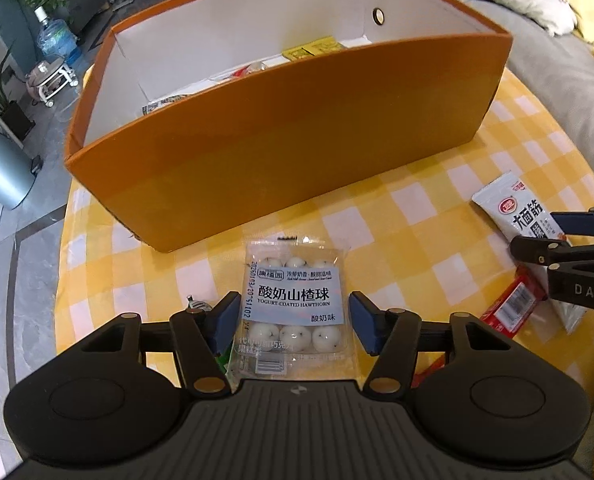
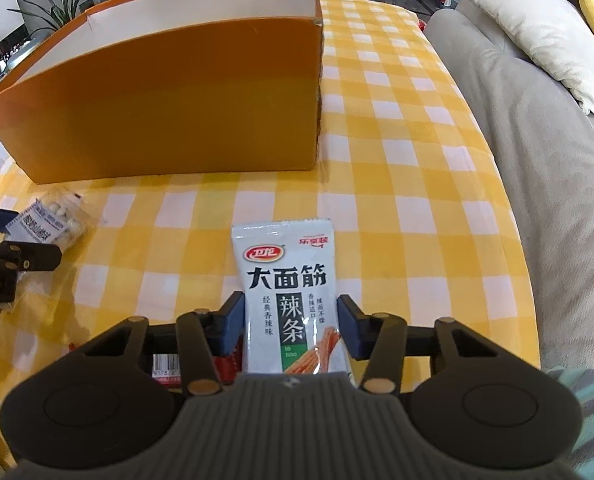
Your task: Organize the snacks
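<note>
An orange box (image 1: 281,152) with white inner walls stands on the yellow checked tablecloth (image 1: 437,216) and holds several snack packs. My left gripper (image 1: 295,322) straddles a clear pack of yogurt-coated hawthorn balls (image 1: 297,304); its blue pads touch the pack's sides, which lies on the cloth. My right gripper (image 2: 291,322) straddles a grey spicy-strip packet (image 2: 289,300) with its pads against both edges. The box also shows in the right wrist view (image 2: 157,108). The right gripper (image 1: 553,236) and the grey packet (image 1: 517,208) show at the right of the left wrist view.
A red snack pack (image 1: 511,310) lies under the right gripper, also in the right wrist view (image 2: 169,368). A small green wrapper (image 1: 225,360) lies by the left finger. A grey sofa (image 2: 537,160) with a cream pillow (image 2: 545,36) borders the table on the right.
</note>
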A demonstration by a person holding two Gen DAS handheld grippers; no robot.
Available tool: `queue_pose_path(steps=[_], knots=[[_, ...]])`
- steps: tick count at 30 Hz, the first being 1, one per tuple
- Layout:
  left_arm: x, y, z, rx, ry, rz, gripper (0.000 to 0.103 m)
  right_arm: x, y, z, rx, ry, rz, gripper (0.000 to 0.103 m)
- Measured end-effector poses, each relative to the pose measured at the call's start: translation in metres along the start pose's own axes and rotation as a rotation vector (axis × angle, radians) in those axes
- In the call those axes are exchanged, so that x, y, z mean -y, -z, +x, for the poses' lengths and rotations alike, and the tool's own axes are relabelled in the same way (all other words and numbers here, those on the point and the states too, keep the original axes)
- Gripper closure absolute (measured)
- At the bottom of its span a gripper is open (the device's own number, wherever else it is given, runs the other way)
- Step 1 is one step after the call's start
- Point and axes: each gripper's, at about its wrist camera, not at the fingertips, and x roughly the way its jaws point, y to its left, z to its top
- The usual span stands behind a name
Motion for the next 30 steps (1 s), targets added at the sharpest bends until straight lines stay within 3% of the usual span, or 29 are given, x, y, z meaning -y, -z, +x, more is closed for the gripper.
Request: queue_pose_path(steps=[5,23,30], knots=[[-0.003,-0.001,-0.015,0.018,0.042,-0.087,0.036,0.000,0.000,-0.007,0.029,0.003,0.004,0.056],[0.013,-0.004,-0.093,0.234,0.062,-0.022,0.037,-0.001,0.002,-0.067,0.201,0.002,0.014,0.056],[0.008,-0.012,-0.115,0.309,0.055,0.014,0.037,-0.005,-0.004,-0.097,0.268,-0.037,0.030,0.056]])
